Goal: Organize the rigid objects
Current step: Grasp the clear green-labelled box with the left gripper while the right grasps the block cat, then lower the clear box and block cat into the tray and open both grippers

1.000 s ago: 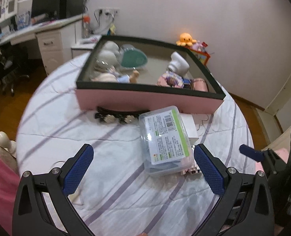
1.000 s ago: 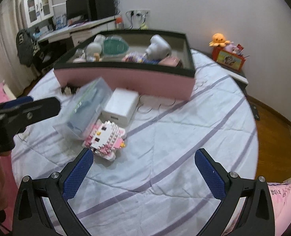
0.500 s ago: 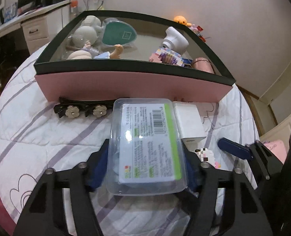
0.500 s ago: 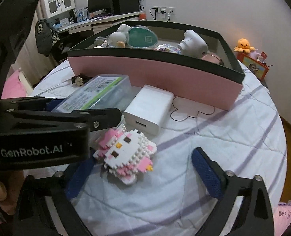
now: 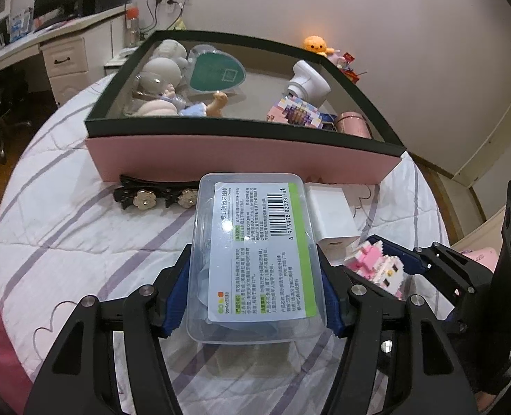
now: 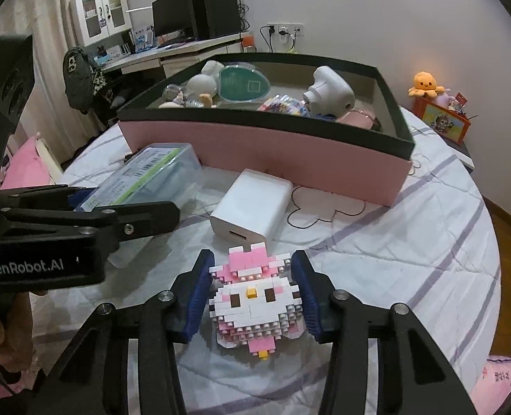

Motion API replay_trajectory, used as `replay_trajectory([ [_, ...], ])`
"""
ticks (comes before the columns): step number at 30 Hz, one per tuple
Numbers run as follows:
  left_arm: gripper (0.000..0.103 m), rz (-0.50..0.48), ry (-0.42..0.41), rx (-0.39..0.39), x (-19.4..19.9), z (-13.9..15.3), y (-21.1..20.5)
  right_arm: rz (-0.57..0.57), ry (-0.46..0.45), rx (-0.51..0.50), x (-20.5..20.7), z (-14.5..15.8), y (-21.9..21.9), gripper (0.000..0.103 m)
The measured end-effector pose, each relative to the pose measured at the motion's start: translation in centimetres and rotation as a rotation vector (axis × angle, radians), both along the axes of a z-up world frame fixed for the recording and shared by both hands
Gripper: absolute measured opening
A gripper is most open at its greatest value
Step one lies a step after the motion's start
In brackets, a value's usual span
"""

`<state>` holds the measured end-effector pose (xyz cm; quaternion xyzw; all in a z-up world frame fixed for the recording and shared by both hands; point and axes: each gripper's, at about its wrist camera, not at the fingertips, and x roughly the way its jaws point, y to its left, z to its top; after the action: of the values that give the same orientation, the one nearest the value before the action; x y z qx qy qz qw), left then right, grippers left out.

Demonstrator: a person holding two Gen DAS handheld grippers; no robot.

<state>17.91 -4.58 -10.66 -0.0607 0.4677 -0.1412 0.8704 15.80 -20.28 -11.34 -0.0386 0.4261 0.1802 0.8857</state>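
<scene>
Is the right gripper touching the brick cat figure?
Touching. In the right wrist view both pads of the right gripper press the brick cat figure.

The clear plastic case (image 5: pixel 255 259) hides one end of the black hair clip (image 5: pixel 155 195) and part of the white charger (image 5: pixel 331 218). The label's small print stays unreadable, and the pink tin (image 5: pixel 354 123) sits half behind the box wall (image 5: pixel 241 164).

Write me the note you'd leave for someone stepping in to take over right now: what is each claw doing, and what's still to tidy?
Left gripper: shut on the clear plastic box.
Right gripper: jaws just closed on the pink-and-white brick figure.
Both things are still low over the bed.
Done: several things already lie in the pink tray.
Left: put both held things in the tray, then the white charger and the black flower hair clip lying before it.
</scene>
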Motion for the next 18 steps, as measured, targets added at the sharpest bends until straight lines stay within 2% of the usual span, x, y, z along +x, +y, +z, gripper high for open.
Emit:
replay_trajectory([
  [12, 0.064, 0.014, -0.085, 0.001, -1.4, 3.3, 1.3, -0.028, -0.08, 0.044, -0.5, 4.5, -1.2, 0.048],
  [18, 0.064, 0.027, -0.143, 0.013, -0.6, 5.3, 2.3, -0.014, -0.156, 0.061, 1.5, 7.8, -1.1, 0.048],
])
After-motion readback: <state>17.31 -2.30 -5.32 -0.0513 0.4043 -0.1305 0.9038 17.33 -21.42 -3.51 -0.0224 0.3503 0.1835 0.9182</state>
